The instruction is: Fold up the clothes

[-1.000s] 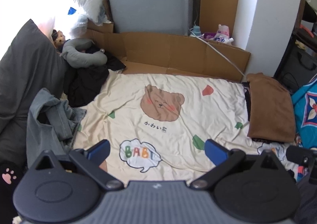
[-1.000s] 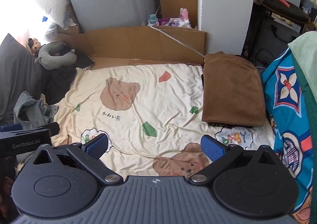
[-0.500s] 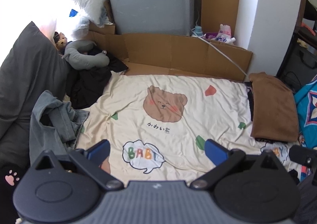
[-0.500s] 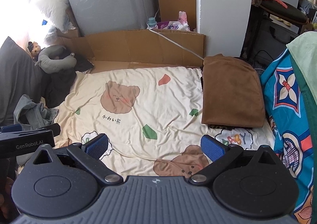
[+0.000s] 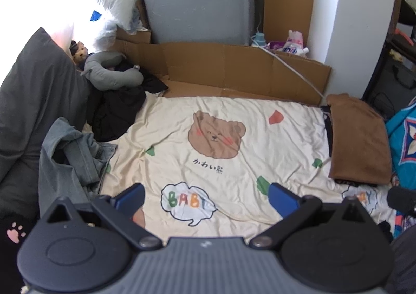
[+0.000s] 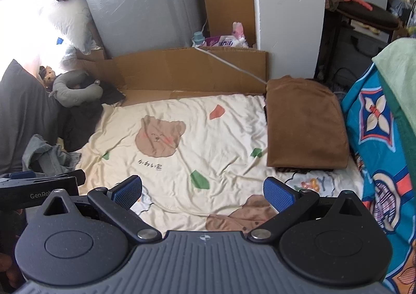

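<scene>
Clothes lie at both sides of the bed: a folded brown garment (image 5: 358, 140) rests flat along the right edge of the cream bear-print sheet (image 5: 213, 138), with a dark layer showing beneath its near edge, while crumpled grey-blue jeans (image 5: 70, 158) sit in a heap at the left edge. Beyond the jeans, a black garment (image 5: 114, 114) is bunched at the far left corner, touching a grey neck pillow (image 5: 109, 75) that rests on it. A large dark grey pillow (image 5: 33, 91) stands along the left side.

Both grippers hover above the near part of the sheet, holding nothing. The left gripper (image 5: 206, 196) has its blue-padded fingers (image 5: 130, 197) spread wide apart over the "BABY" cloud print. The right gripper (image 6: 202, 191) likewise has its fingers (image 6: 279, 193) spread wide, and the left gripper's side shows at the left edge of its view.

Flattened cardboard (image 5: 234, 70) lines the far edge of the bed, with a white cable (image 5: 293, 70) draped across it. A grey wrapped appliance (image 6: 140, 7) stands behind. A blue patterned cloth (image 6: 377, 143) lies just beside the brown garment on the right.
</scene>
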